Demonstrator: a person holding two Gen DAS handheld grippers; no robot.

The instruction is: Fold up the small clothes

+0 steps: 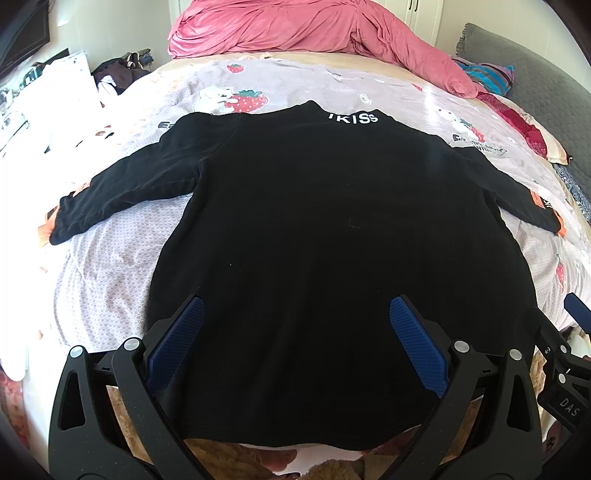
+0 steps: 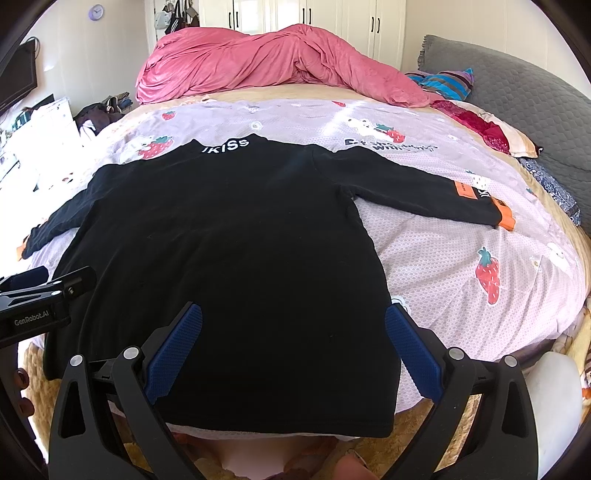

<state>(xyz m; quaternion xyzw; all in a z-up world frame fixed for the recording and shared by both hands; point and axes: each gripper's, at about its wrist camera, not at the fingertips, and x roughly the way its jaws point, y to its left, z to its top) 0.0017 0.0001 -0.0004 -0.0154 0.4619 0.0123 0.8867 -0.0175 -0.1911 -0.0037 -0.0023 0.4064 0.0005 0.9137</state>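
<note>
- Black top [image 1: 314,221] lies flat, back up, on the strawberry-print sheet [image 2: 461,258], sleeves spread.
- Left gripper [image 1: 295,332] and right gripper [image 2: 293,339] hover over its hem, jaws wide, empty.
- Likely soft, light (limp knit); pinch at a sleeve cuff or hem corner.

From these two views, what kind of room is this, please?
Most likely a home bedroom: a bed with a strawberry-print sheet, a heaped pink duvet, and white wardrobe doors behind it.

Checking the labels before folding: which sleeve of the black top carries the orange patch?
The sleeve stretched toward the grey headboard side, on the right, has the orange patch near its cuff; the opposite sleeve shows none.
</note>
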